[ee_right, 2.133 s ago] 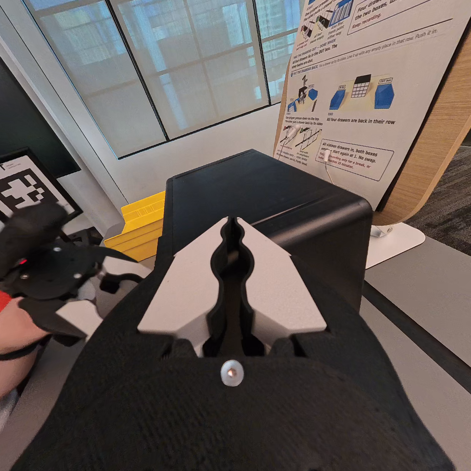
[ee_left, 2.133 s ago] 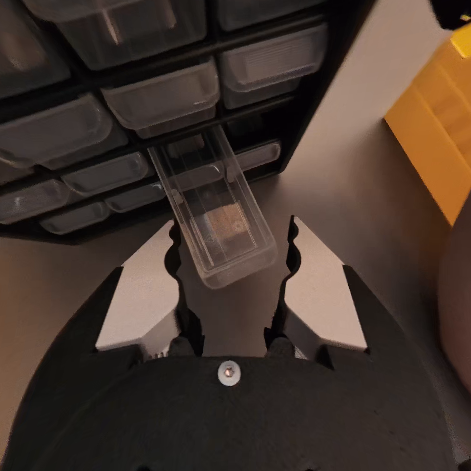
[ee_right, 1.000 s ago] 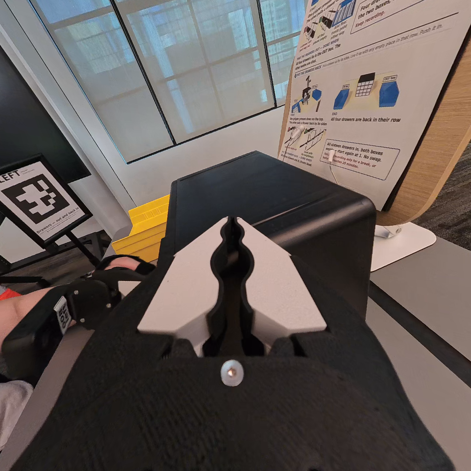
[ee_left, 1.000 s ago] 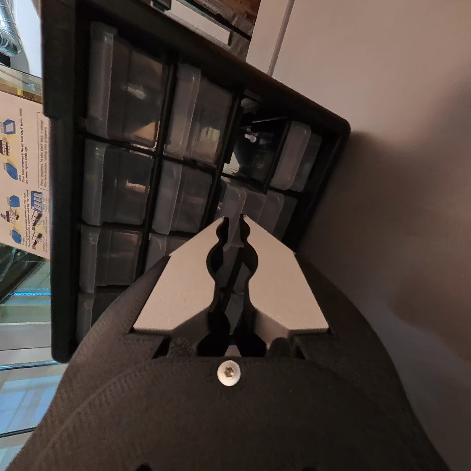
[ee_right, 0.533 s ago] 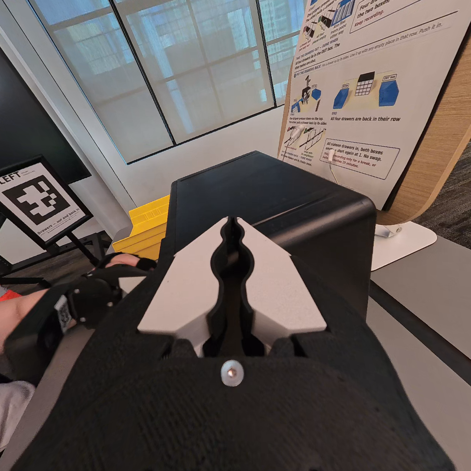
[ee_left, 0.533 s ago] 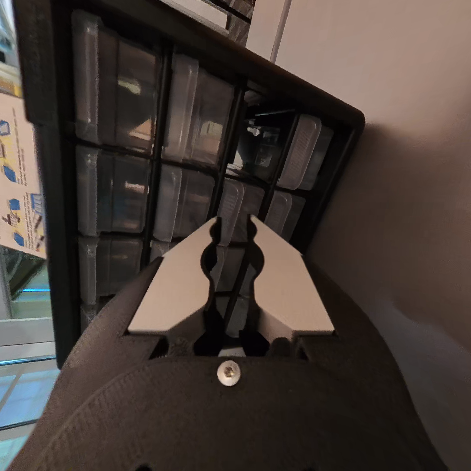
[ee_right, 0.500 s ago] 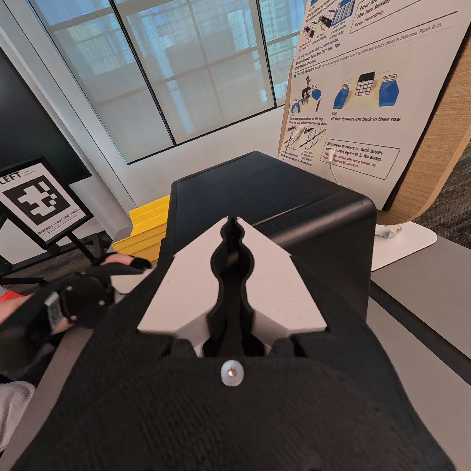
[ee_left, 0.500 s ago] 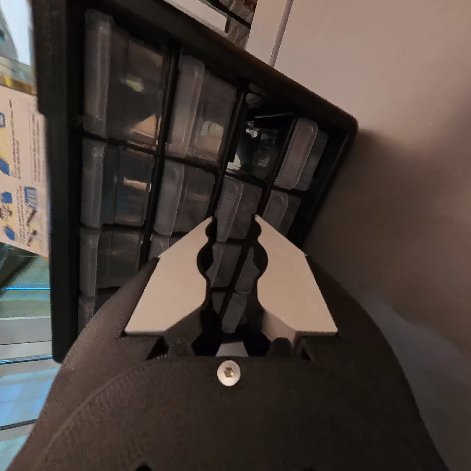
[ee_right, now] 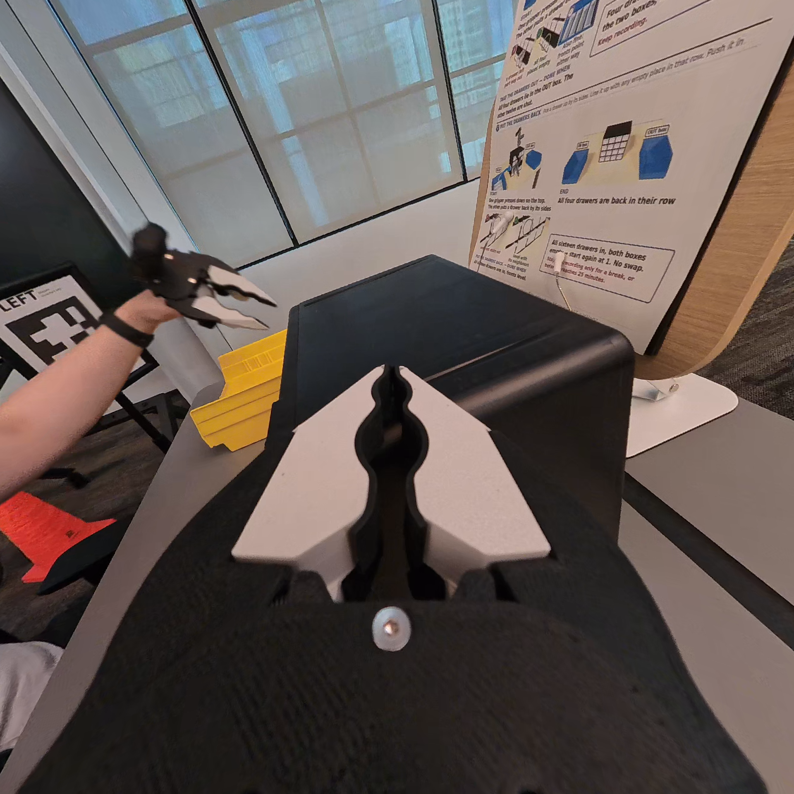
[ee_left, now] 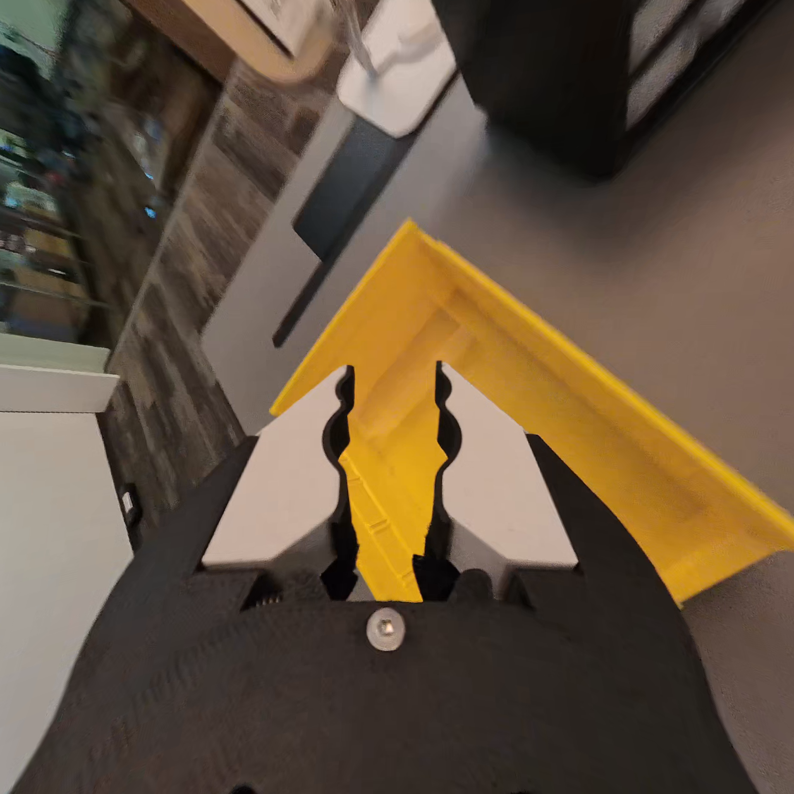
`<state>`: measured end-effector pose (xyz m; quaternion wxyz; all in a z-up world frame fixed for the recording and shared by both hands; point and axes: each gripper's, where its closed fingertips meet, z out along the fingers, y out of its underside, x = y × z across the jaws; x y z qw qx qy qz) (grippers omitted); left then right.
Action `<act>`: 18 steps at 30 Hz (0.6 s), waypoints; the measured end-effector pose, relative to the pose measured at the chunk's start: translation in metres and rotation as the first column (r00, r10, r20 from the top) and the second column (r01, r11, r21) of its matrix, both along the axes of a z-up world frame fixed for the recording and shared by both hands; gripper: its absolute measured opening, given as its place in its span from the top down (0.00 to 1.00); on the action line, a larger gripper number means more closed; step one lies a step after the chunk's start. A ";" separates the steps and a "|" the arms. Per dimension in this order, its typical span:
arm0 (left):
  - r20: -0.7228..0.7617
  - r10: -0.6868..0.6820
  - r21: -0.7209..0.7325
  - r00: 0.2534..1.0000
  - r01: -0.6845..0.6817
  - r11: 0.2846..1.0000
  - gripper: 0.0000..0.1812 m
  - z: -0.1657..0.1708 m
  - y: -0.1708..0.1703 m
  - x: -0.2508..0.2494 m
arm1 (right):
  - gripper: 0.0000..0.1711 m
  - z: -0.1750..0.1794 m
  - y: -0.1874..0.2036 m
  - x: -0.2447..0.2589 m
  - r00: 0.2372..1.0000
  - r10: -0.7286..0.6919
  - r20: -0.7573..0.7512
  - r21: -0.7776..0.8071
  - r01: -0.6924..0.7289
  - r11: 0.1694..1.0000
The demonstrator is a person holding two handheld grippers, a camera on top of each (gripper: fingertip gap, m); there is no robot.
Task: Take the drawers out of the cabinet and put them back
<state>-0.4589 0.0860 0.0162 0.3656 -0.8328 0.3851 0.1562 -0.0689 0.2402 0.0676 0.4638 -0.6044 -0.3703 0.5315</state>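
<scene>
My left tongs stand partly open with nothing between the fingers, raised in the air and pointing down at the yellow bin, whose corner and inner wall fill the gap between them; I can't make out a drawer inside it, since the view is blurred and the tongs' body hides the bin floor. My right tongs are closed to a thin slit, empty, and seem to rest on the near top edge of the black cabinet, I think to steady it. The bin sits on the grey table just beside the cabinet's left side, long axis running along that side, so the left tongs are much the nearer. Whatever I fetch lies below and ahead of them, and the cabinet's clear-fronted drawers lie off to their right
</scene>
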 end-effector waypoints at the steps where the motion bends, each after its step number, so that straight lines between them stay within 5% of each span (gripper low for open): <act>1: -0.016 0.000 -0.044 1.000 -0.001 0.999 0.80 -0.017 0.006 -0.010 | 1.00 0.000 0.000 0.000 1.000 0.000 0.000 0.000 0.000 1.000; 8: -0.090 0.018 -0.318 0.996 -0.046 0.947 0.82 -0.120 0.040 -0.056 | 1.00 0.000 0.000 0.000 1.000 -0.004 0.005 0.004 0.004 1.000; 13: -0.069 0.022 -0.396 0.997 -0.048 0.917 0.81 -0.148 0.053 -0.065 | 1.00 -0.001 0.000 0.000 1.000 -0.008 0.016 0.006 0.008 1.000; 18: -0.061 0.011 -0.454 0.998 -0.038 0.890 0.93 -0.164 0.045 -0.063 | 1.00 0.000 0.000 0.000 1.000 -0.009 0.011 0.003 0.009 1.000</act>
